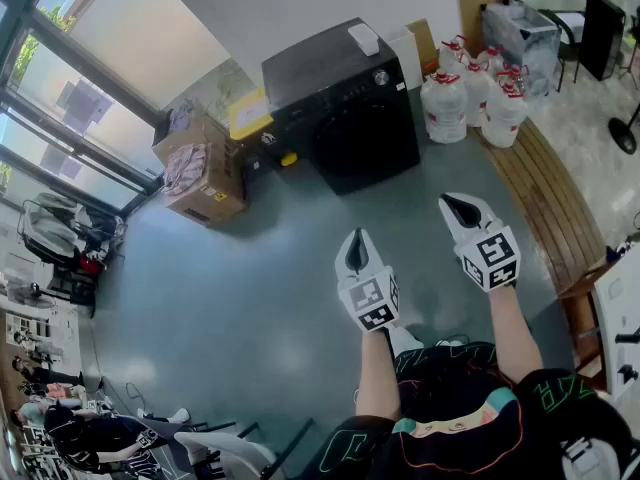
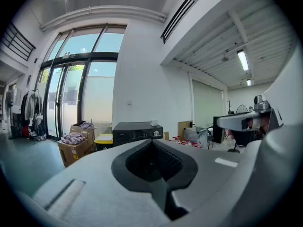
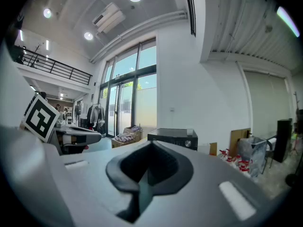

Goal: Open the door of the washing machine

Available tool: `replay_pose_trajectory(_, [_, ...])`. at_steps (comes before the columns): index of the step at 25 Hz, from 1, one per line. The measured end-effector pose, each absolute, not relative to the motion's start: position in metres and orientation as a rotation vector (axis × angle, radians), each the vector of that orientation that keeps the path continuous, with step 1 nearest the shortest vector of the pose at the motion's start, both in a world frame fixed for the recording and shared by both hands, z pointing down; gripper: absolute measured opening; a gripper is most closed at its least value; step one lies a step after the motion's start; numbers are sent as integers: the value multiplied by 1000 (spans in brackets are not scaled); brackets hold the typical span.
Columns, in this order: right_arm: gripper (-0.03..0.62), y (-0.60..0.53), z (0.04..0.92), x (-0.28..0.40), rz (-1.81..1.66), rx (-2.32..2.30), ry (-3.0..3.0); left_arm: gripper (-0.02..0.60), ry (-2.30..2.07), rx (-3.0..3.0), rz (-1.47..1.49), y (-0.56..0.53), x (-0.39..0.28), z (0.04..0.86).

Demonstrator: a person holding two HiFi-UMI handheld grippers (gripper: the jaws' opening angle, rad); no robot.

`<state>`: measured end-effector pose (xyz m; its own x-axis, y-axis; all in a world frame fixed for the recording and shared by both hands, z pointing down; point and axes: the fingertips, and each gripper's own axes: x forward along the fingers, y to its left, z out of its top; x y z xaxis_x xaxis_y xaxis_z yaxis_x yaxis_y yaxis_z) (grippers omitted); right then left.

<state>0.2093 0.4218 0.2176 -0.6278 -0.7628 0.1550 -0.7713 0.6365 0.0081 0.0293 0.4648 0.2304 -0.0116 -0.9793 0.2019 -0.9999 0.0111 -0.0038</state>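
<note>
**Head view.** The black front-loading washing machine [image 1: 340,108] stands against the far wall. Its round dark door [image 1: 362,150] is shut and faces the person. A stretch of grey-blue floor [image 1: 260,268] lies between the machine and both grippers, so it is well apart from them and straight ahead. The left gripper [image 1: 355,240] has its jaws pressed together with nothing in them, and it points almost in line with the door. The right gripper [image 1: 458,206] is likewise pressed together and empty. It is held a little further forward but sits off to the right, past the machine's right edge. A brown cardboard box with cloth on top [image 1: 205,173] stands left of the machine, and clear water jugs with red caps [image 1: 470,98] stand to its right.

**Left gripper view.** The jaws meet at the tip with no gap. The machine shows just above and slightly left of that tip, small and distant. The door itself is hidden behind the gripper's body.

**Right gripper view.** The jaws are closed on nothing. The machine sits above the tip and slightly right. Its front is again masked.

**Judgement.** The coming move is an approach straight ahead. The left gripper is better lined up on the door. I cannot tell which side the door's handle is on.
</note>
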Motion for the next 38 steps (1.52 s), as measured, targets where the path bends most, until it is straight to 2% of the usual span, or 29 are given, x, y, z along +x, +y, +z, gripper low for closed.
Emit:
replay_pose_trajectory(8, [3, 387, 251, 179, 262, 1363, -2672, 11, -2074, 2045, 277, 446, -12, 263])
replay_pose_trajectory(18, [3, 281, 307, 140, 462, 1363, -2596, 11, -1901, 1988, 343, 329, -52, 337])
replay_pose_trajectory(25, [3, 199, 335, 82, 508, 1355, -2522, 11, -1787, 1973, 442, 246, -97, 383])
replay_pose_trajectory(30, [3, 149, 328, 58, 444, 1371, -2486, 11, -1760, 1990, 429, 189, -120, 386])
replay_pose_trajectory(38, [3, 69, 324, 71, 450, 1428, -2451, 11, -1769, 2040, 444, 114, -123, 373])
